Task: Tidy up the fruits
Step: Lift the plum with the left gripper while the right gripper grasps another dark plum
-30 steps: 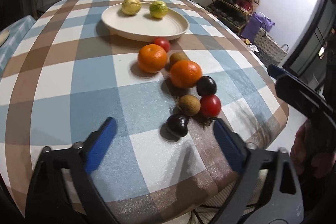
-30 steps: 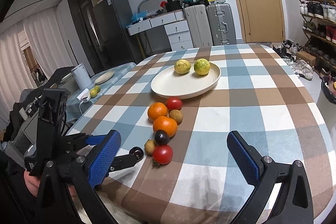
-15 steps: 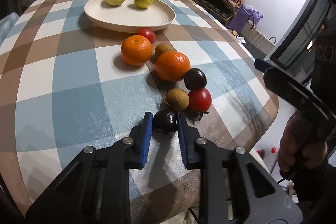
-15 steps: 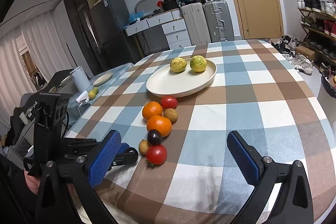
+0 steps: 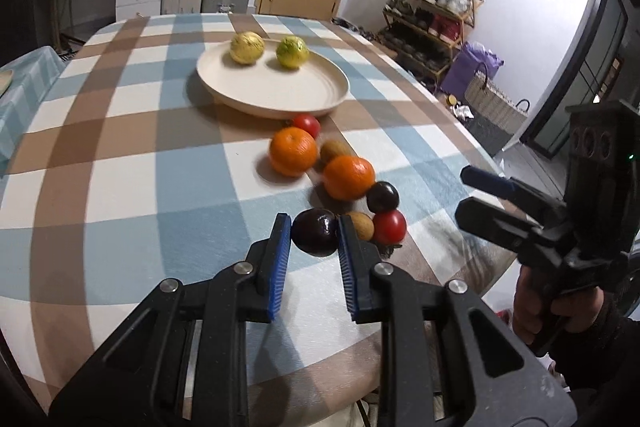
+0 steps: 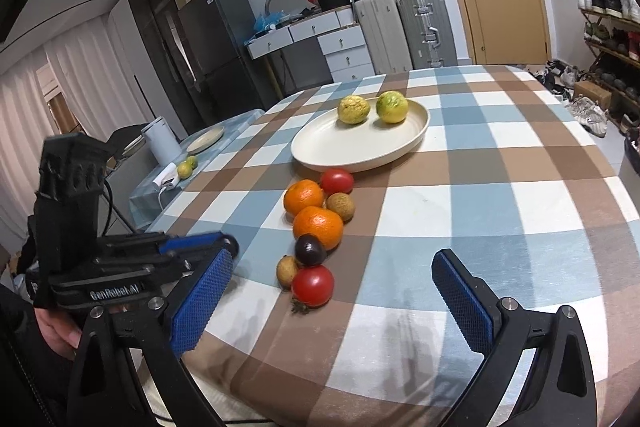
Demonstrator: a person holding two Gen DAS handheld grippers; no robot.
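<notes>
So the left gripper [image 5: 312,239] has its blue pads pinched in on a dark plum [image 5: 315,231], one pad on each side, right around the widest part. The plum sits at the near end of the fruit line, just beside a small brown fruit [image 5: 361,225] and a red tomato [image 5: 389,226]; can't tell for sure whether it's off the checked tablecloth [image 5: 120,167] or not.

The right gripper [image 6: 332,291] is wide open with nothing in it, hanging near the table's near edge with another tomato [image 6: 312,285] roughly between its fingers but farther away.

Handling-wise, my guess: the plum is light, smooth-skinned and a bit slippery, and soft enough to bruise if you crush it. Round too, so it wants to squirt out forward if the pads close ahead of or behind the middle. Gripping across the fattest part like here looks right, with just enough squeeze to hold.

The cream plate [image 5: 320,103] is at the far side of the table with two yellow-green fruits [image 5: 247,47] on its far half, so the near half is free for landing. Between here and there lie two oranges [image 5: 293,151], a second dark plum [image 5: 383,196] and more small stuff, so I'd carry it high over those rather than through them.
</notes>
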